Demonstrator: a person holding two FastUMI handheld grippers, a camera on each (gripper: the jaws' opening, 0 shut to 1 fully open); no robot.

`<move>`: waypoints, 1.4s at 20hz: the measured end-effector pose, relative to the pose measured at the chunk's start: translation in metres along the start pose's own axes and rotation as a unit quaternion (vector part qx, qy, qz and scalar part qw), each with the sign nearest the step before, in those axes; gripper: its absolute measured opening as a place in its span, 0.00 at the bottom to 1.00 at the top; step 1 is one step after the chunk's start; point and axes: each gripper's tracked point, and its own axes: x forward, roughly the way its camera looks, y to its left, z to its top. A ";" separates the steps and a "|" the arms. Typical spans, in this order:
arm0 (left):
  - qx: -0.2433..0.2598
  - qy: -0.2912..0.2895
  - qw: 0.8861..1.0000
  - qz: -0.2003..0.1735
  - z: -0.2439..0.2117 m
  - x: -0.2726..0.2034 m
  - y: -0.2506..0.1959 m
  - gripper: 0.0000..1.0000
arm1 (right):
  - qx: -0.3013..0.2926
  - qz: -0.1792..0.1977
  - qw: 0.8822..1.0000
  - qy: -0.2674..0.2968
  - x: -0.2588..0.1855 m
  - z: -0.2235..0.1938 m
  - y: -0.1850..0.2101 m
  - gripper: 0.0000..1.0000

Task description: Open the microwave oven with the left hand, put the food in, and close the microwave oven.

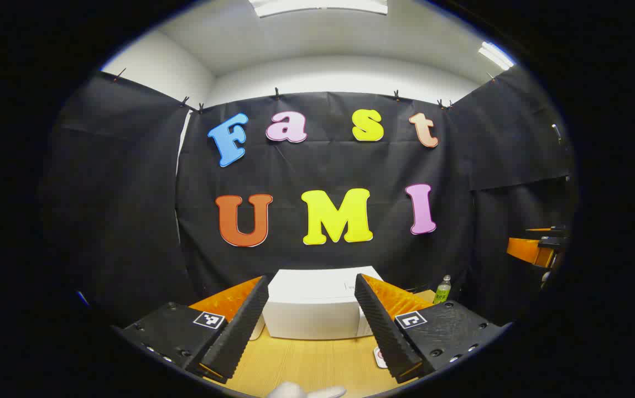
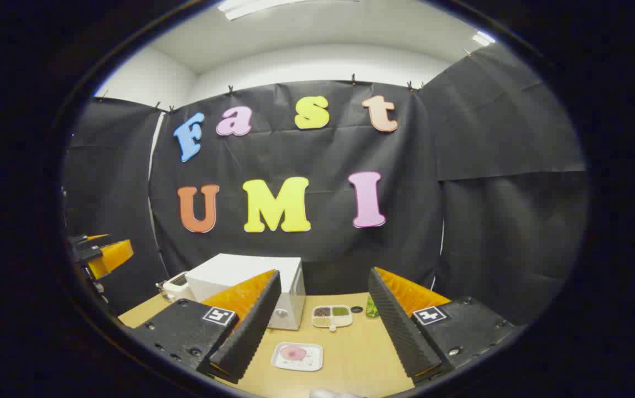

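step: pre-open, nothing grasped | left gripper (image 1: 309, 331) fingers spread, empty, facing white microwave (image 1: 317, 307) on wooden table (image 1: 306, 362), door looks closed | right gripper (image 2: 323, 331) fingers apart, empty | food plate (image 2: 297, 356) on table right of microwave, near sectioned tray (image 2: 332, 316) | next: left reaches door edge, pulls open

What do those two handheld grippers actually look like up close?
Each gripper, left and right, has two wedge-shaped fingers with ribbed inner faces. The fingers sit on flat black textured blocks fastened with small screws, and every block carries a small square black-and-white marker.
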 end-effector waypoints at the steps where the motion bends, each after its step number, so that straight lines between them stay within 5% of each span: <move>1: 0.003 0.002 1.000 -0.003 -0.002 0.000 -0.002 0.85 | -0.001 0.001 1.000 0.002 0.001 -0.001 0.002 0.94; 2: 0.006 0.003 1.000 -0.003 -0.003 0.000 -0.003 0.85 | -0.001 0.005 1.000 0.003 0.002 0.000 0.003 1.00; 3: 0.009 0.002 1.000 -0.002 -0.002 0.000 -0.002 0.95 | -0.001 0.009 1.000 0.001 0.002 0.002 0.006 1.00; 4: 0.009 0.001 1.000 0.001 -0.002 0.000 -0.003 0.95 | -0.003 0.013 1.000 0.000 0.004 0.003 0.008 0.94; 8: 0.005 -0.001 1.000 0.011 0.001 -0.001 -0.002 0.96 | -0.016 0.029 0.999 -0.011 0.010 0.012 0.014 0.94; 9: 0.002 -0.005 1.000 0.014 0.003 -0.001 -0.002 0.96 | -0.018 0.034 0.999 -0.013 0.012 0.012 0.014 1.00; 16: -0.006 -0.007 1.000 0.025 -0.002 0.018 -0.021 0.96 | -0.019 0.052 0.998 -0.007 0.030 0.014 -0.002 0.94; 20: -0.007 0.003 1.000 0.000 -0.051 0.051 -0.053 0.96 | -0.013 0.050 0.999 0.004 0.037 0.012 -0.018 0.94; 21: -0.007 0.008 1.000 -0.006 -0.068 0.062 -0.061 0.96 | -0.017 0.047 0.999 0.005 0.038 0.013 -0.022 1.00; 26: -0.007 0.043 0.998 -0.036 -0.163 0.125 -0.108 0.97 | -0.047 0.022 0.999 0.006 0.035 0.020 -0.047 0.94; 28: -0.011 0.061 0.997 -0.045 -0.199 0.152 -0.122 0.96 | -0.059 0.012 0.998 0.013 0.034 0.017 -0.054 1.00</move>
